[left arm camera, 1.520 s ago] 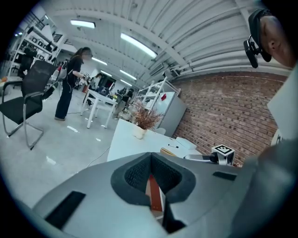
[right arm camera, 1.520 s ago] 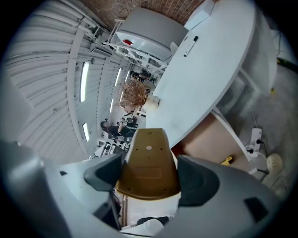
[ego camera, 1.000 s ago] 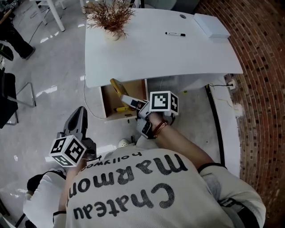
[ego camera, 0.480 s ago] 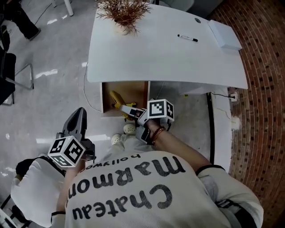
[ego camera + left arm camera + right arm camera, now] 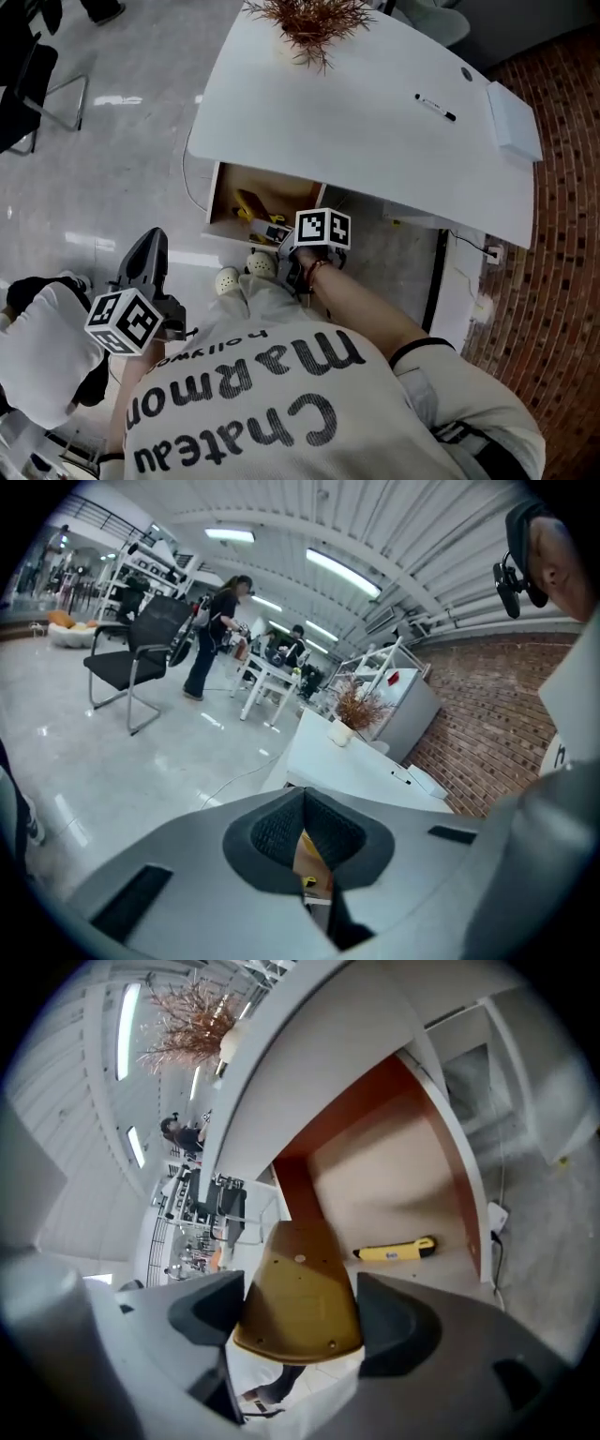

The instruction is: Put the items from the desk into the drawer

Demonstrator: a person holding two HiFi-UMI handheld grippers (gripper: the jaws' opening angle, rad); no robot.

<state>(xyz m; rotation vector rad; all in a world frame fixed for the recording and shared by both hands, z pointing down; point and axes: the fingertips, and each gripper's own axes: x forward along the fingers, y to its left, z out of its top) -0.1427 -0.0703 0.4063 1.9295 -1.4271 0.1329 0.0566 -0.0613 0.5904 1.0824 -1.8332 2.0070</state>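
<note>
Under the white desk (image 5: 375,122) the wooden drawer (image 5: 214,192) stands pulled out. My right gripper (image 5: 278,234) hangs over the drawer's front, shut on a broad ochre-yellow item (image 5: 298,1288) whose flat underside with small rivets fills the gap between the jaws (image 5: 295,1309). A yellow utility knife (image 5: 394,1252) lies on the drawer floor, next to another yellow thing (image 5: 251,204). A black marker (image 5: 436,108) and a flat white box (image 5: 514,122) lie on the desk. My left gripper (image 5: 150,242) is low at the left, away from the drawer, shut and empty (image 5: 302,793).
A dried plant in a white pot (image 5: 309,23) stands at the desk's far end. A brick wall (image 5: 562,234) runs along the right, and a black chair (image 5: 37,84) stands at the far left. Both white shoes (image 5: 230,279) stand just before the drawer. People stand far off (image 5: 211,635).
My right gripper has come down with the ochre item from the desk edge to the drawer's front. The left gripper has sunk a little and turned.
</note>
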